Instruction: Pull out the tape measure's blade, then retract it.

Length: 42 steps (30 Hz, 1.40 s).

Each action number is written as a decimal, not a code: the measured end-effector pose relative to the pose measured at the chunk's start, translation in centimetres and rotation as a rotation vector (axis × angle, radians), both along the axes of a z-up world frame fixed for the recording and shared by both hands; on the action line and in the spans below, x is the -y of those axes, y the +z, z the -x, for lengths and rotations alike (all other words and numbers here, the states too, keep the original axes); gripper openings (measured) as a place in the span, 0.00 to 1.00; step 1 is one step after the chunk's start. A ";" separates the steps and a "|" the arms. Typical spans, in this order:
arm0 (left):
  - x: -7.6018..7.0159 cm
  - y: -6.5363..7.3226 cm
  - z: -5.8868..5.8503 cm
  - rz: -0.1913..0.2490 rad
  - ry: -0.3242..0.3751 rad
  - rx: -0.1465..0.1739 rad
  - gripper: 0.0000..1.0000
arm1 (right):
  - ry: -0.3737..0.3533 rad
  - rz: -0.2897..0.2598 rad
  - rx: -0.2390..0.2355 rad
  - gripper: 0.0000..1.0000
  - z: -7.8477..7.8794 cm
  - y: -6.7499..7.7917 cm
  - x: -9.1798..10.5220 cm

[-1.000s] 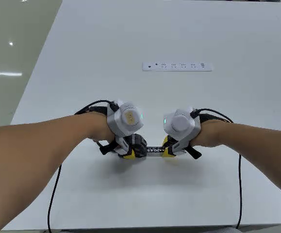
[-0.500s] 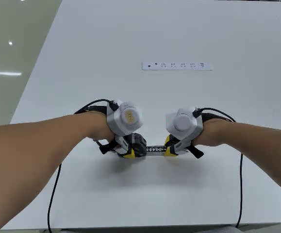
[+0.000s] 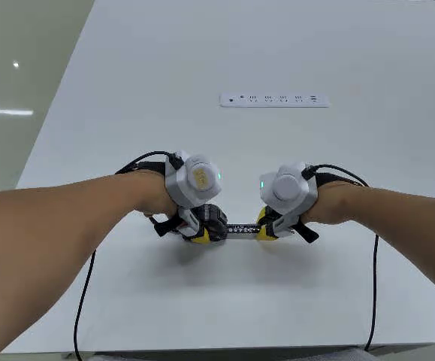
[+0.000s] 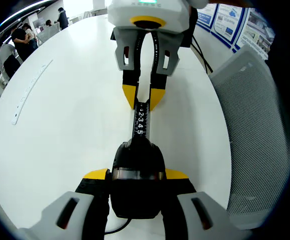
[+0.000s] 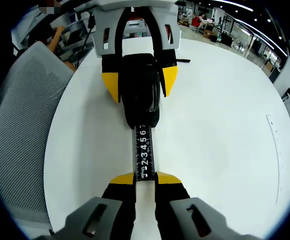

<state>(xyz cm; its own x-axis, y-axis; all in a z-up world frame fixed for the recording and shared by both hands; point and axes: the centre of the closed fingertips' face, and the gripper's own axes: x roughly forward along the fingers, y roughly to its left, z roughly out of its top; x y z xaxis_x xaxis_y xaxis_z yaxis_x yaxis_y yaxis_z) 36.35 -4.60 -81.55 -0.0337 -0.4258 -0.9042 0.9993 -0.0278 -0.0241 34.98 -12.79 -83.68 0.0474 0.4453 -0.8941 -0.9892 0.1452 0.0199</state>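
Observation:
The black tape measure case (image 3: 212, 223) rests low over the white table near its front edge, and my left gripper (image 3: 199, 235) is shut on it. In the left gripper view the case (image 4: 137, 172) sits between my yellow-tipped jaws. A short black blade with white numbers (image 3: 240, 229) runs from the case to my right gripper (image 3: 265, 232), which is shut on the blade's end. In the right gripper view the blade (image 5: 143, 150) shows numbers up to about 7, with the case (image 5: 140, 87) beyond it. The blade (image 4: 140, 120) also shows in the left gripper view.
A white power strip (image 3: 274, 100) lies flat further back on the table (image 3: 202, 68). Black cables (image 3: 84, 289) trail from both grippers over the front edge. A grey mesh chair back (image 4: 257, 110) stands beside the table. The floor drops off at the left.
My right gripper has moved a little to the right, away from the left one, and the stretch of blade between them has grown slightly longer.

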 end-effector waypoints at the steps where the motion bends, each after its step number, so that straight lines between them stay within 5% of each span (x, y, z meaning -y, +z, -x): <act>1: 0.0 0.0 0.0 0.000 0.001 0.000 0.36 | -0.002 0.001 -0.001 0.12 0.0 0.0 0.0; 42: 0.0 0.0 0.1 0.004 0.007 -0.003 0.36 | -0.010 0.017 -0.001 0.12 0.2 -0.1 2.0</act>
<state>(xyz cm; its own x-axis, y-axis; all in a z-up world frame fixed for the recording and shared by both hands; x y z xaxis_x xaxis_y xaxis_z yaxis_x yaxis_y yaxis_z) 36.29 -4.62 -81.51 -0.0338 -0.4300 -0.9022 0.9994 -0.0213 -0.0273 34.79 -14.77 -83.81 0.0504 0.4295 -0.9016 -0.9877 0.1554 0.0188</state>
